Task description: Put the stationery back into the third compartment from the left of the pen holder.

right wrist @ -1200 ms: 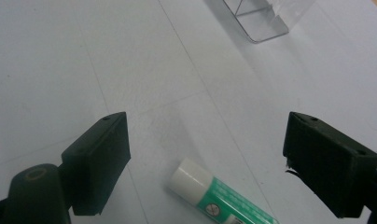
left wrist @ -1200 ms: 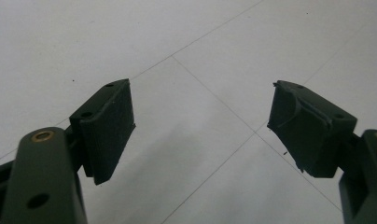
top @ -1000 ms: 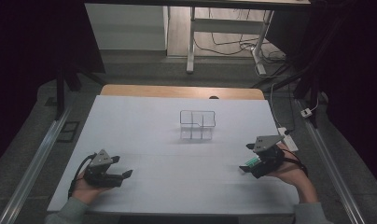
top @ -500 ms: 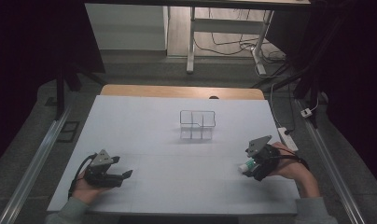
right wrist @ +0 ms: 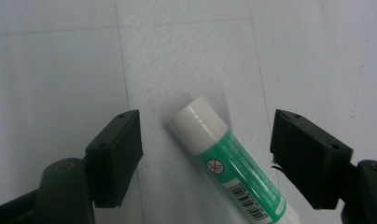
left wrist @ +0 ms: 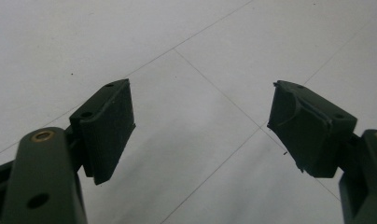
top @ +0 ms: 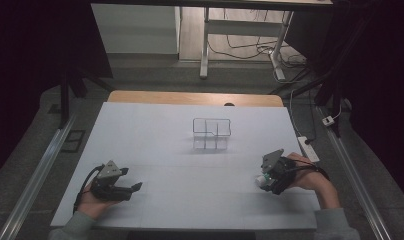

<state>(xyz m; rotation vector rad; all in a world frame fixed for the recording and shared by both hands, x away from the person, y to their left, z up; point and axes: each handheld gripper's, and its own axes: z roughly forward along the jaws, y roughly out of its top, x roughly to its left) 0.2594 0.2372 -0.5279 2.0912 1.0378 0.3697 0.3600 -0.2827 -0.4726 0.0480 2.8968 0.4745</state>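
Right gripper (right wrist: 205,158) spread wide over the green-and-white glue stick (right wrist: 233,165)!
I see the stick lying on the white table (top: 180,200) between the jaws, untouched; my left gripper (left wrist: 200,126) gapes empty; clear wire-frame organiser (top: 212,134) sits mid-table.

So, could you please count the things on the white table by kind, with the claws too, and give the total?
Clear wire basket: 1
Green-and-white glue stick: 1
Claws: 2, the left claw open over bare table, the right claw open around the glue stick
Total: 4
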